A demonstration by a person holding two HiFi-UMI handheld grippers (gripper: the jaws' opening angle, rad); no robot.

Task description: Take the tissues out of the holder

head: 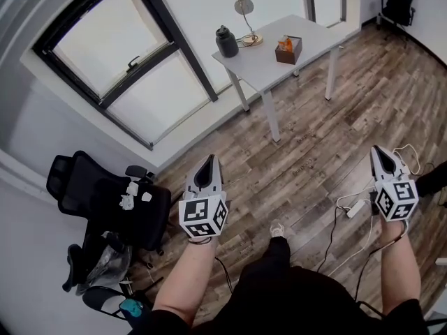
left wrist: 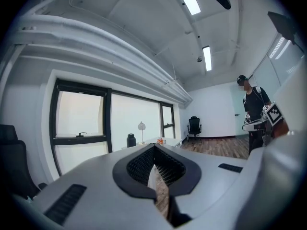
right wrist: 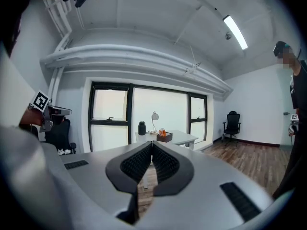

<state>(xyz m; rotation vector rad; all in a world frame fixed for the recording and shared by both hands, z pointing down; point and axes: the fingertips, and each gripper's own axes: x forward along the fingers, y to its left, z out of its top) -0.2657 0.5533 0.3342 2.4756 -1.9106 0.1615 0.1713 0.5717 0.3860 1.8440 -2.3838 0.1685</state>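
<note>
A brown tissue holder (head: 288,50) with orange tissue sticking out of its top stands on the white table (head: 307,37) far across the room. It is also small and distant in the right gripper view, where the tissue holder (right wrist: 164,137) shows just above the jaws. My left gripper (head: 209,160) and right gripper (head: 376,150) are held out over the wooden floor, well short of the table. Both are shut with nothing between the jaws. In their own views the left gripper (left wrist: 154,146) and the right gripper (right wrist: 152,143) point toward the table and windows.
A dark jug (head: 226,42) and a desk lamp (head: 244,19) share the table. A black office chair (head: 105,201) stands at the left. Cables and a power strip (head: 356,208) lie on the floor by my right hand. A person (left wrist: 253,114) stands to the right.
</note>
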